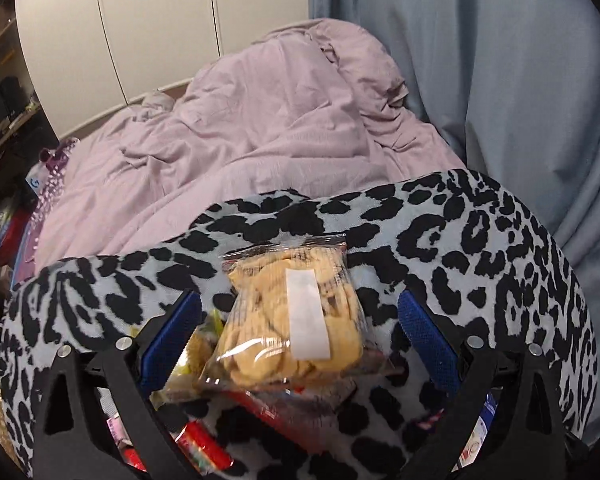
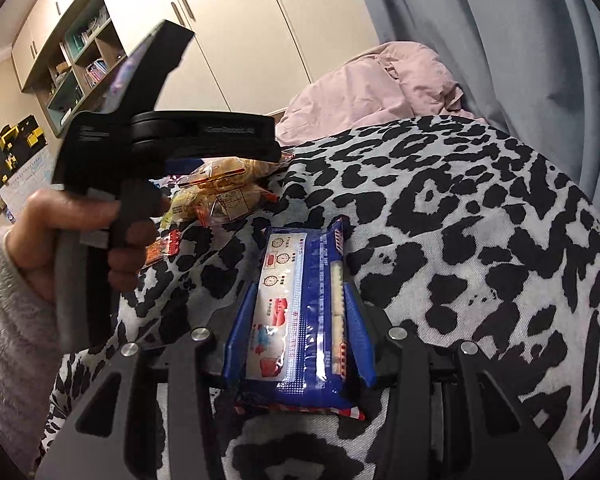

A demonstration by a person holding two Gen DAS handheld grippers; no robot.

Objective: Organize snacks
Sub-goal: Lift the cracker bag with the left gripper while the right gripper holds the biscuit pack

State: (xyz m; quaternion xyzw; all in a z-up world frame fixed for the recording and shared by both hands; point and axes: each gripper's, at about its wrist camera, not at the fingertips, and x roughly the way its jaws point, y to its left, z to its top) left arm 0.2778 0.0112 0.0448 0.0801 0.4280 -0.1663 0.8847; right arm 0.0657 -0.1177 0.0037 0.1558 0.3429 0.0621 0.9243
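Observation:
A clear bag of round cookies [image 1: 292, 320] with a white label lies on a heap of snacks, between the blue pads of my left gripper [image 1: 298, 332]. That gripper is open, and its pads stand clear of the bag on both sides. My right gripper [image 2: 300, 304] is shut on a blue cracker pack [image 2: 300, 312], held lengthwise just above the leopard-print blanket [image 2: 460, 240]. In the right wrist view, a hand [image 2: 80, 232] holds the left gripper's black body over the cookie bag [image 2: 228, 184].
Under and beside the cookies lie a red pack [image 1: 204, 444], a yellow-green pack [image 1: 196, 344] and an orange pack [image 2: 162, 248]. A pink duvet [image 1: 260, 120] is piled behind the blanket. A grey curtain [image 1: 500, 80] hangs at the right, with white wardrobe doors [image 1: 160, 20] behind.

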